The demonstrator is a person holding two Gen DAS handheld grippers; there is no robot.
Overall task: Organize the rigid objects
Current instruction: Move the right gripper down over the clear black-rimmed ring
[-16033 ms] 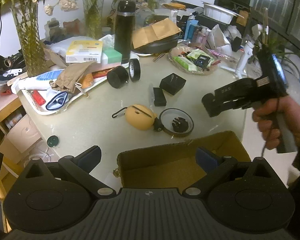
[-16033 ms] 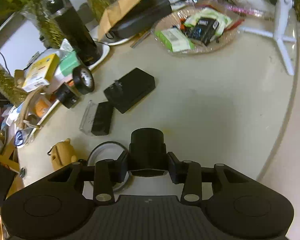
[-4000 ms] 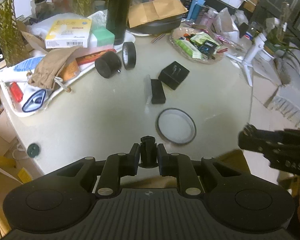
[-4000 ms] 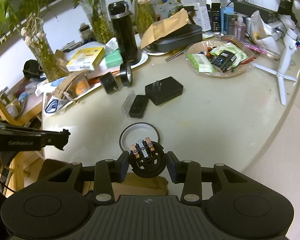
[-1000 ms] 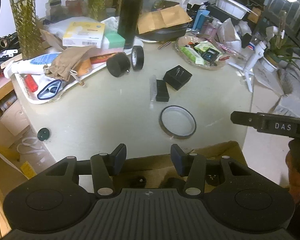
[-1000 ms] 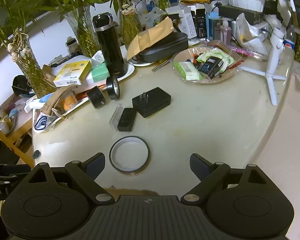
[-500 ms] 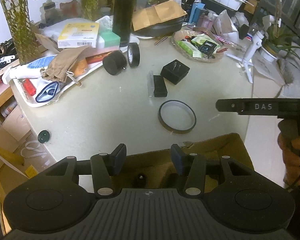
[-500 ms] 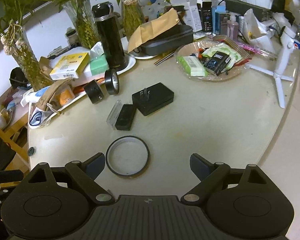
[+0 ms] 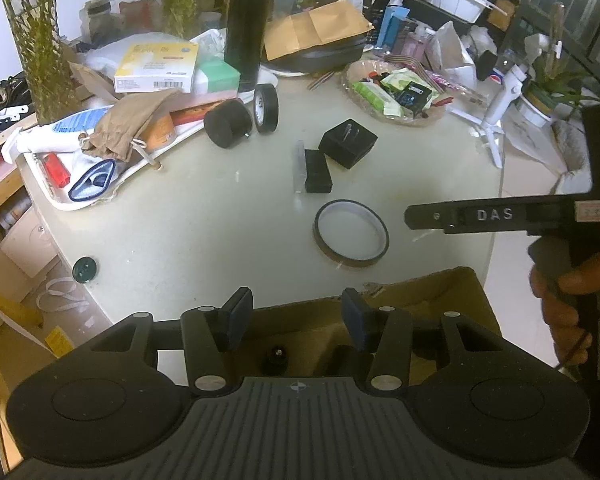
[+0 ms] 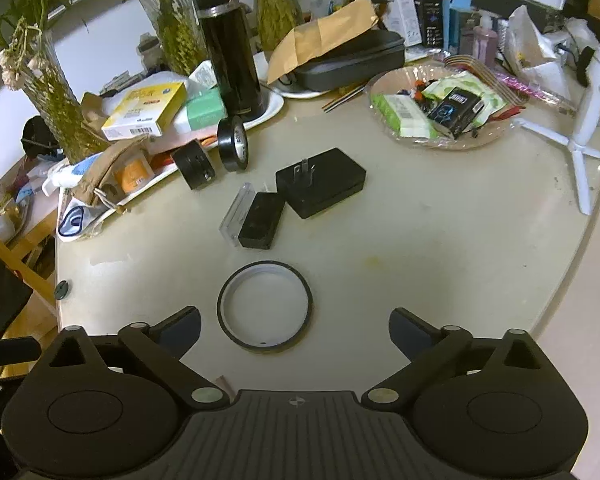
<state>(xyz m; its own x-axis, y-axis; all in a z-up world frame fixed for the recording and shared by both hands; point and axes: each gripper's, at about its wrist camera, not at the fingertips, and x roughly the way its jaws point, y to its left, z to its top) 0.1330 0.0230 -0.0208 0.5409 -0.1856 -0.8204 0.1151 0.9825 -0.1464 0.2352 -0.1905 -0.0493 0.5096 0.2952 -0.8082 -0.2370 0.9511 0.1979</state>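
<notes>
Right hand-held gripper hangs at the bottom of its own view, jaws just spread to their widest and empty, straddling the brown tape ring on the tabletop without touching it. From the left wrist view its side bar reads "DAS", a hand gripping the handle at right. Left hand-held gripper stands partly open and empty above the cardboard box at lower centre.

A tall black flask stands at the bench's far side; left of it a yellow box, right a brown envelope, farther right a white tripod.
</notes>
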